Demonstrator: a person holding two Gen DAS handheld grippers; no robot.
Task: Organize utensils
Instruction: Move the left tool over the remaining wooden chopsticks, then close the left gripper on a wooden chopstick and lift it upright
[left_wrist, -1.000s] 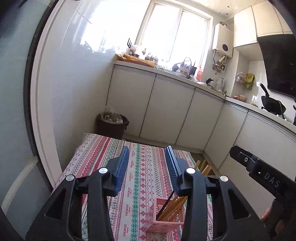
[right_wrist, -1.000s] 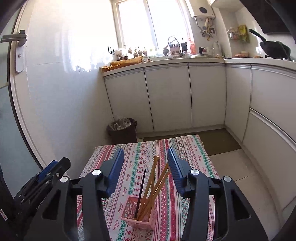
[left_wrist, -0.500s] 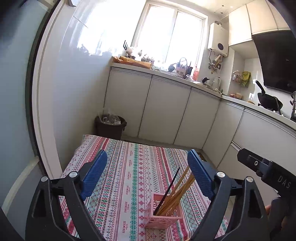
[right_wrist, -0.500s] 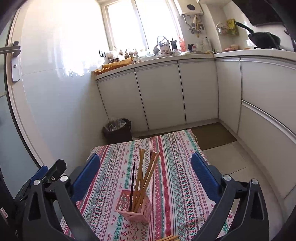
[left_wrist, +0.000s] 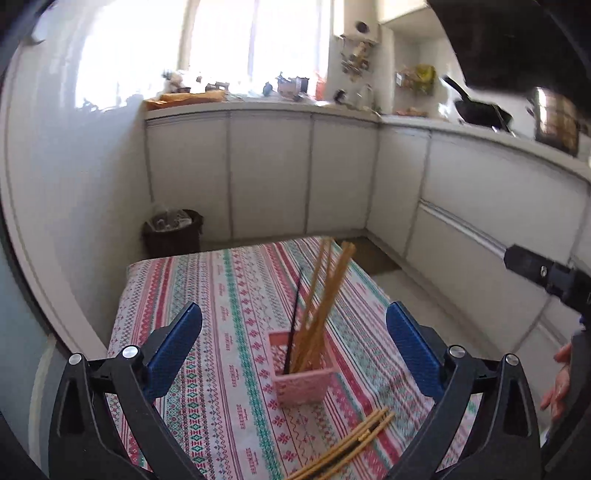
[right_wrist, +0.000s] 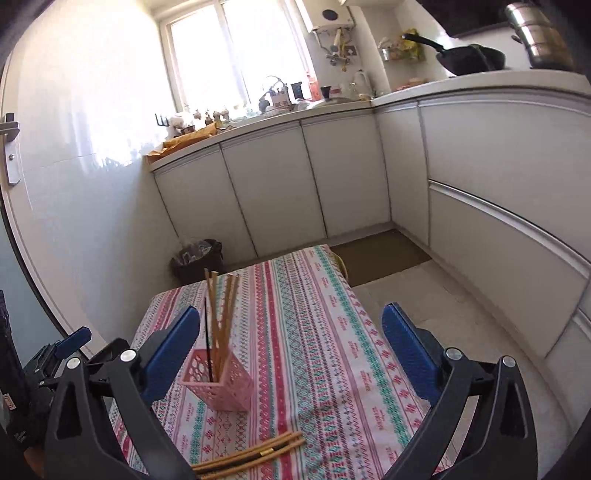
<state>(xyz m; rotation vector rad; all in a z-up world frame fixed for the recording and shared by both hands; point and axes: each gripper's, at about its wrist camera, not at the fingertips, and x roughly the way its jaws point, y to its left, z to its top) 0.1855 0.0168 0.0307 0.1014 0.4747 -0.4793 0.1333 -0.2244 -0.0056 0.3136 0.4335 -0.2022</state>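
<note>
A pink lattice holder (left_wrist: 301, 382) stands on the patterned tablecloth (left_wrist: 229, 291), with several wooden chopsticks (left_wrist: 327, 291) and one black one standing in it. Loose chopsticks (left_wrist: 351, 441) lie on the cloth in front of it. My left gripper (left_wrist: 295, 350) is open and empty, above and behind the holder. In the right wrist view the holder (right_wrist: 218, 382) is left of centre with the loose chopsticks (right_wrist: 251, 452) near the bottom. My right gripper (right_wrist: 291, 350) is open and empty above the cloth (right_wrist: 325, 317).
A dark waste bin (left_wrist: 173, 230) stands on the floor beyond the table's far edge, against white cabinets (left_wrist: 269, 173). The other gripper's body shows at the right edge of the left wrist view (left_wrist: 546, 273). A brown mat (right_wrist: 380, 258) lies on the floor beyond the table.
Both grippers have opened wide and pulled back and up from the holder. The loose chopsticks on the near cloth have come into view.
</note>
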